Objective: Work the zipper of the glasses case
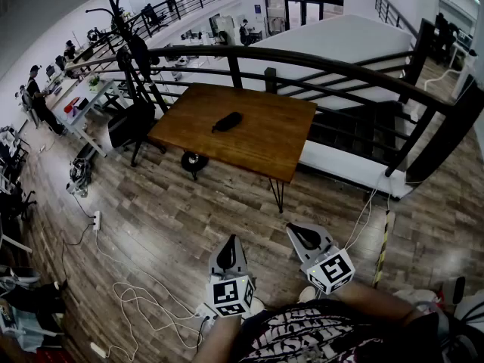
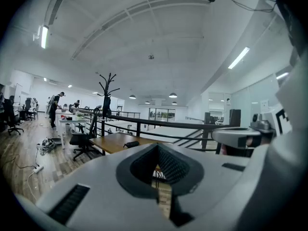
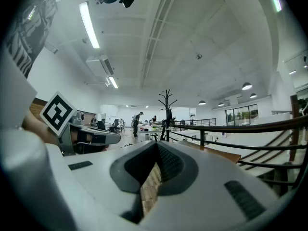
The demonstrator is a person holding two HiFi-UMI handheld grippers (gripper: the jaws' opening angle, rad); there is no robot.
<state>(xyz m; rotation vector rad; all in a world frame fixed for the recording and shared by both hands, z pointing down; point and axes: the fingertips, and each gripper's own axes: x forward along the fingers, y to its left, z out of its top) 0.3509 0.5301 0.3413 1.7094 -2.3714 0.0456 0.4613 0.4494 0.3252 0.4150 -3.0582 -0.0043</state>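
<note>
The black glasses case (image 1: 227, 121) lies near the middle of the wooden table (image 1: 265, 146), at twelve o'clock from the person and well apart from both tools; the left gripper (image 1: 230, 246), low at six o'clock, has its jaws pressed together on nothing; the right gripper (image 1: 301, 234), at its three o'clock, is likewise closed and empty.

I can read no words, numbers or brand names anywhere in my views. The only sign-like marks are black-and-white square patterns on the left cube (image 1: 231, 295) at bottom centre and the right cube (image 1: 331, 269) beside it, with no letters.
</note>
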